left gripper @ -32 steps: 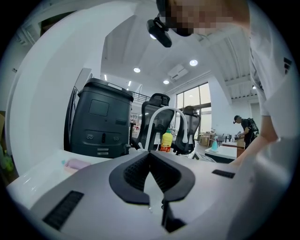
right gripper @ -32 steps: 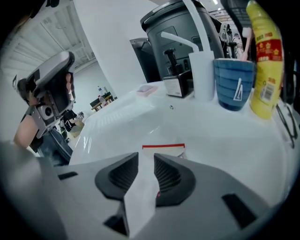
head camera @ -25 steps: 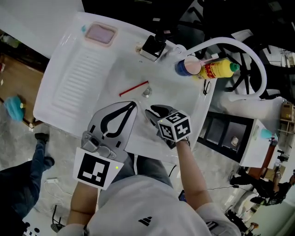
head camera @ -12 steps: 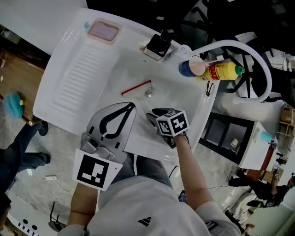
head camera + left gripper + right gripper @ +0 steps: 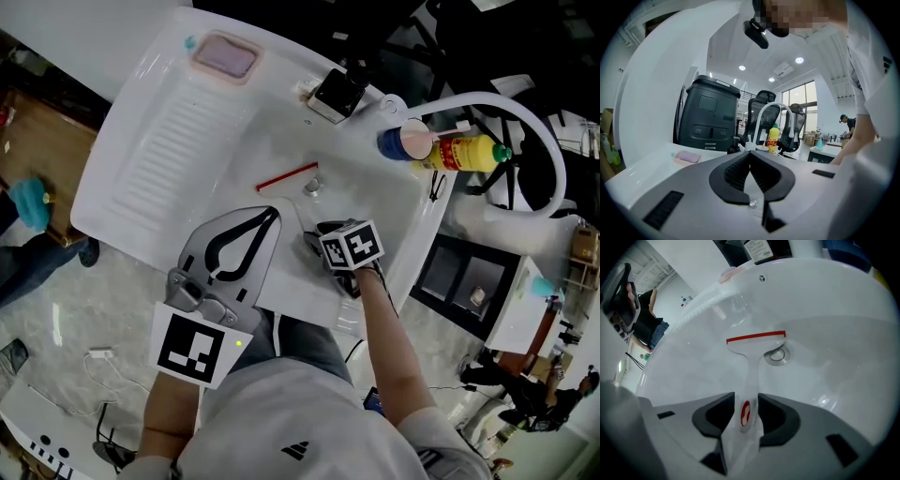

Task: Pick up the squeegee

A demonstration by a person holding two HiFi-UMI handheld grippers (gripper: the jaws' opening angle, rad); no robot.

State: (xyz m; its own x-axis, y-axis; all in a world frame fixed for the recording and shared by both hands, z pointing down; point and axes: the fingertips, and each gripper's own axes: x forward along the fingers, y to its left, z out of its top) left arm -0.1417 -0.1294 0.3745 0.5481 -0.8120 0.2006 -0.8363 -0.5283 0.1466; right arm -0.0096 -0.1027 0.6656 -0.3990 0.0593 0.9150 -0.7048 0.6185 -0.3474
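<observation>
The squeegee (image 5: 287, 176) lies flat in the white sink's basin (image 5: 253, 141), its red blade (image 5: 756, 337) far from me and its clear handle (image 5: 750, 376) running toward me. My right gripper (image 5: 315, 234) points steeply down into the basin. Its jaws have just been opening and now stand open (image 5: 746, 411), one on each side of the handle's end with the red mark. My left gripper (image 5: 271, 215) hovers level over the sink's near rim, shut (image 5: 749, 154) with nothing in it.
The drain (image 5: 312, 187) sits just right of the blade. A pink soap bar (image 5: 225, 56) rests at the drainboard's far end. A black fixture (image 5: 339, 91), a blue-based cup (image 5: 405, 141), a yellow bottle (image 5: 469, 153) and a curved white faucet (image 5: 525, 122) line the far rim.
My right gripper has sunk deeper into the basin toward the squeegee's handle. The left gripper has stayed where it was.
</observation>
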